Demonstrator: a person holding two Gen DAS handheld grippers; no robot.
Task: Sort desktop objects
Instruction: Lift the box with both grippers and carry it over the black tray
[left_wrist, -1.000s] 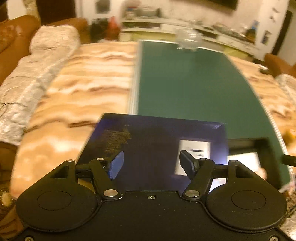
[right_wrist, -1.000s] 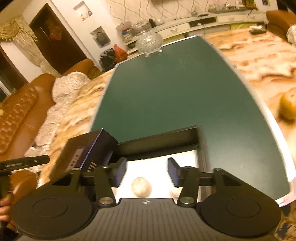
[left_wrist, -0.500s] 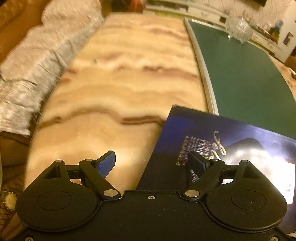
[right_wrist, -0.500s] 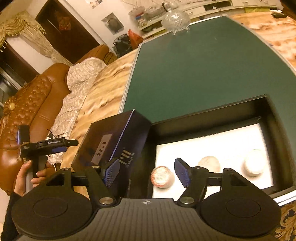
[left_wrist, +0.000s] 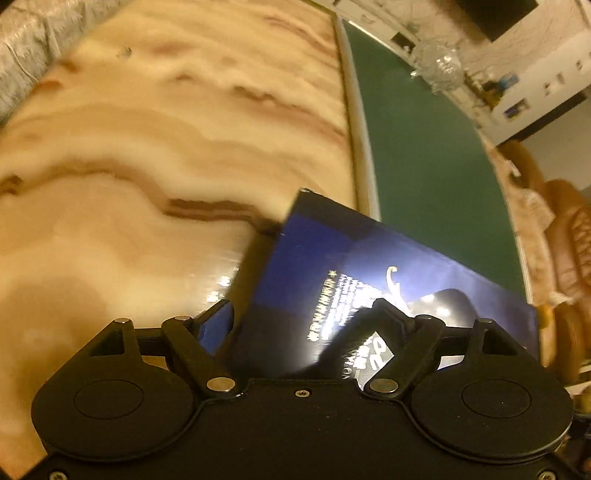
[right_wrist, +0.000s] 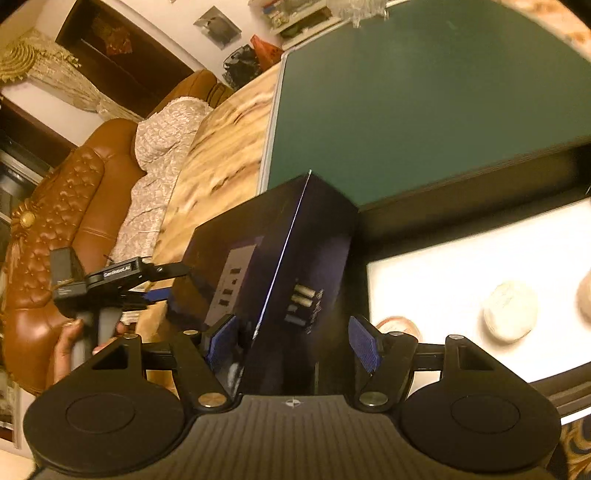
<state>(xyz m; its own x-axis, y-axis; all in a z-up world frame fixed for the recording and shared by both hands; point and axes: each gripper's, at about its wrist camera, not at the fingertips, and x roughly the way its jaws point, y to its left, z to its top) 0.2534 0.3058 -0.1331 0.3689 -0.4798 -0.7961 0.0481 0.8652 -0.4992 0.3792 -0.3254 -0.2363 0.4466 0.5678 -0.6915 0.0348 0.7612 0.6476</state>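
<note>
Our left tool (left_wrist: 303, 317) gapes around the box (left_wrist: 369, 273) edge; our right tool (right_wrist: 291, 338) spreads wide about the box, left of the tray (right_wrist: 461, 192).

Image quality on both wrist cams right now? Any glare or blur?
Left wrist: warm orange cast, white glare patch on the glossy dark blue cardboard box, marble tabletop smeared by motion blur. Right wrist: white liner of the black tray blown out, edges bowed by fisheye.
</note>
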